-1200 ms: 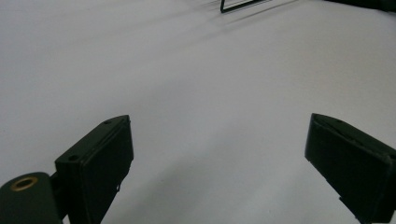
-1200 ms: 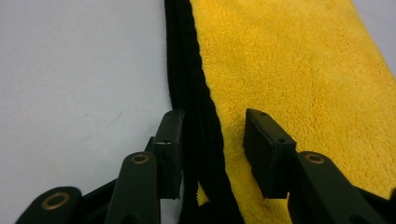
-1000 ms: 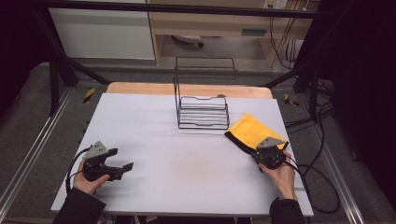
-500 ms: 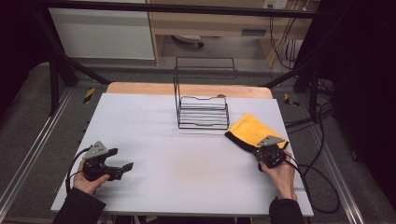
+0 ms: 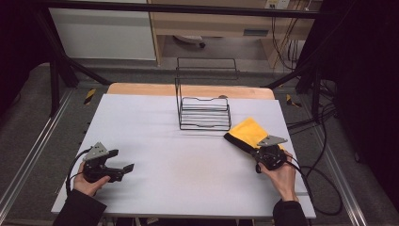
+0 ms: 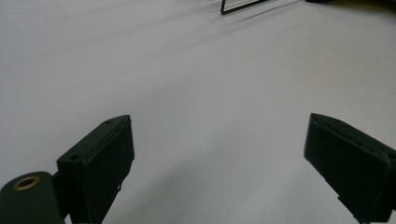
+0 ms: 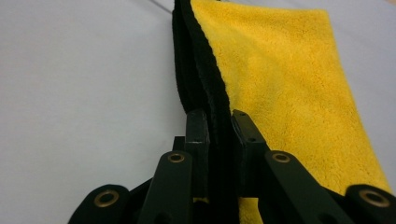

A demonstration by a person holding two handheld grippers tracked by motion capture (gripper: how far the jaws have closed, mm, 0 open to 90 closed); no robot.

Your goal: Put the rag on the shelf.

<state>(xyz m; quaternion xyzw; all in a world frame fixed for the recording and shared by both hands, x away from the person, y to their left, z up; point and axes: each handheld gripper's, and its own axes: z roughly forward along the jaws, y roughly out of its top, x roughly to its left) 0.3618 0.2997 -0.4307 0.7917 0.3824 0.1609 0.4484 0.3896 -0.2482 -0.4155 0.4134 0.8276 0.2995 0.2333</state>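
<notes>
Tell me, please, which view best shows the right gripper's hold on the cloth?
The right gripper view: the cloth's dark edge sits pinched between the jaws. The high view shows the right gripper at the cloth's corner, grip hidden. The left gripper view gives nothing on it.

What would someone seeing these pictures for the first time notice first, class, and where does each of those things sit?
The yellow cloth with its black edge stands out most, at the right of the white table. The right gripper has just closed its jaws on that black edge. Behind it, mid-table, stands an empty black wire rack, and the left gripper rests open at the near left.
</notes>
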